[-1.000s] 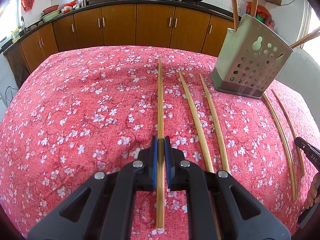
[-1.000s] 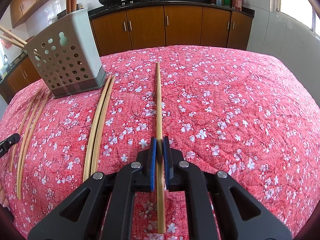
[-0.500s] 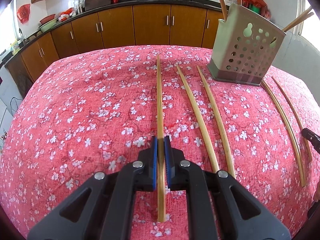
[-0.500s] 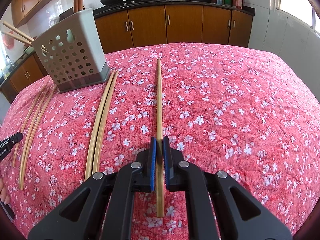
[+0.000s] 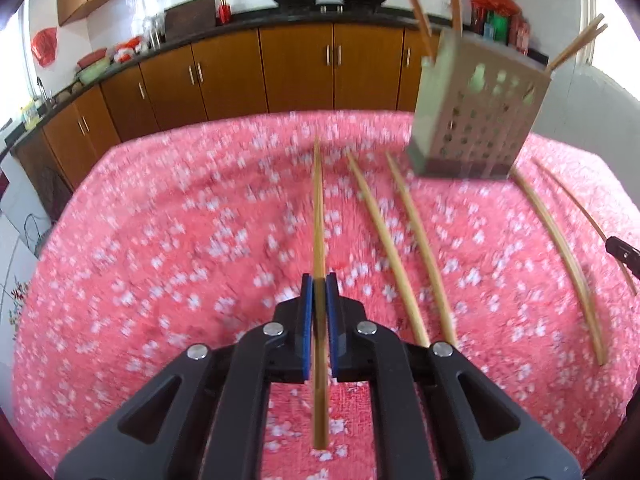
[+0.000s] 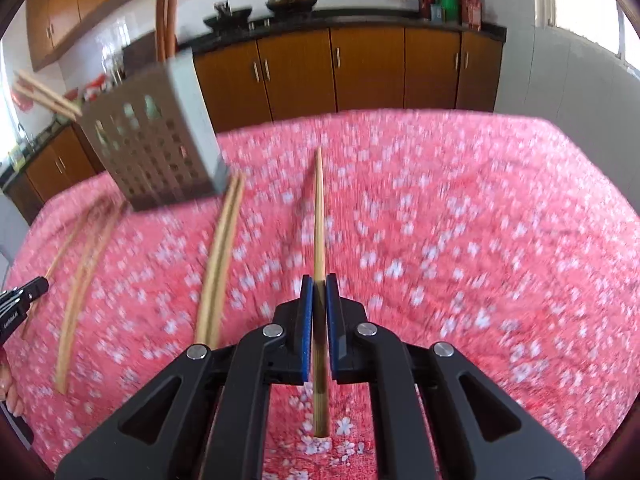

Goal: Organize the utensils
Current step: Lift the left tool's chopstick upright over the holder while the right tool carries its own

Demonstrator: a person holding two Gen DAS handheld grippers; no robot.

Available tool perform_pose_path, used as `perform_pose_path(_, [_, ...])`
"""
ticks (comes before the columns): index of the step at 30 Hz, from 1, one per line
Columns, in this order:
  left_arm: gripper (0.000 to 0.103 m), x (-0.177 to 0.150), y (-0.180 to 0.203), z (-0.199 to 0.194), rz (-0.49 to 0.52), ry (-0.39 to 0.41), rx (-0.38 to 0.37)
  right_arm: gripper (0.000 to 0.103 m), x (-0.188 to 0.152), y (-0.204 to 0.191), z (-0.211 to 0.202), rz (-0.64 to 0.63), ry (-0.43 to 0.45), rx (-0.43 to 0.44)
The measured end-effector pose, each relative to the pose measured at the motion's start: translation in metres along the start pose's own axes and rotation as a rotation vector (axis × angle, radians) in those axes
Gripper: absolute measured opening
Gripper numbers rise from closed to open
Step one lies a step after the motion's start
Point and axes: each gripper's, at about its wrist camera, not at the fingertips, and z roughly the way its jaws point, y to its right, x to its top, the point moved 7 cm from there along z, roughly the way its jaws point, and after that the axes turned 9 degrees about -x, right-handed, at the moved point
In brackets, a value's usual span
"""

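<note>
Item, chopsticks: we are clamping one in the left gripper [image 5: 319,280] and another in the right gripper [image 6: 319,280], both now lifting clear of the floral cloth [image 5: 160,248]. Transfer to the perforated holder [image 5: 476,120] is beginning. Loose chopsticks [image 5: 400,248] are blurring; holder's contents are cut off.

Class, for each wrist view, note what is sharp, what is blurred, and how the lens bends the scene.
Left wrist view: left gripper sharp, floral cloth and utensil holder motion-smeared, cabinets bowed. Right wrist view: right gripper crisp, cloth streaked, window glare at the right edge.
</note>
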Motion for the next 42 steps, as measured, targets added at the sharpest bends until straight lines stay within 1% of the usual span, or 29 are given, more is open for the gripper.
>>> perform_pose_path(3, [0.008,0.016,-0.003,-0.024,-0.012,0.068,-0.006,0.007,0.022,0.002,-0.023,0.013,0.077,0.005])
perform_pose_path(7, [0.008,0.041,-0.008,-0.055,-0.069,0.162,-0.037,0.007,0.047,0.006,-0.046,0.03,0.153,0.013])
perform_pose_path(9, [0.008,0.056,-0.01,-0.073,-0.082,0.213,-0.051,0.007,0.061,0.008,-0.056,0.048,0.182,0.025])
perform_pose_path(14, [0.008,0.087,-0.008,-0.106,-0.077,0.3,-0.073,0.007,0.085,0.01,-0.072,0.086,0.23,0.053])
perform_pose_path(18, [0.008,0.106,-0.007,-0.129,-0.069,0.345,-0.088,0.007,0.097,0.008,-0.086,0.095,0.258,0.081])
perform_pose_path(21, [0.008,0.113,-0.006,-0.14,-0.068,0.356,-0.109,0.007,0.104,0.005,-0.097,0.093,0.274,0.11])
perform_pose_path(25, [0.008,0.118,-0.001,-0.154,-0.07,0.364,-0.149,0.007,0.112,0.001,-0.11,0.111,0.27,0.171])
perform_pose_path(29, [0.008,0.122,0.015,-0.167,-0.06,0.37,-0.208,0.007,0.123,-0.012,-0.133,0.114,0.284,0.268])
perform_pose_path(31, [0.008,0.127,0.028,-0.175,-0.043,0.382,-0.241,0.007,0.13,-0.02,-0.146,0.11,0.309,0.315])
perform_pose_path(34, [0.008,0.139,0.051,-0.188,-0.016,0.422,-0.279,0.007,0.147,-0.03,-0.166,0.115,0.365,0.358])
perform_pose_path(36, [0.008,0.154,0.067,-0.193,-0.006,0.465,-0.294,0.007,0.159,-0.038,-0.176,0.114,0.414,0.352])
perform_pose_path(38, [0.008,0.166,0.075,-0.195,-0.002,0.5,-0.285,0.007,0.173,-0.047,-0.182,0.104,0.468,0.335])
perform_pose_path(40, [0.008,0.181,0.083,-0.193,-0.009,0.529,-0.282,0.007,0.185,-0.058,-0.18,0.088,0.5,0.314])
perform_pose_path(42, [0.008,0.193,0.089,-0.188,-0.018,0.55,-0.277,0.007,0.191,-0.064,-0.174,0.072,0.508,0.305])
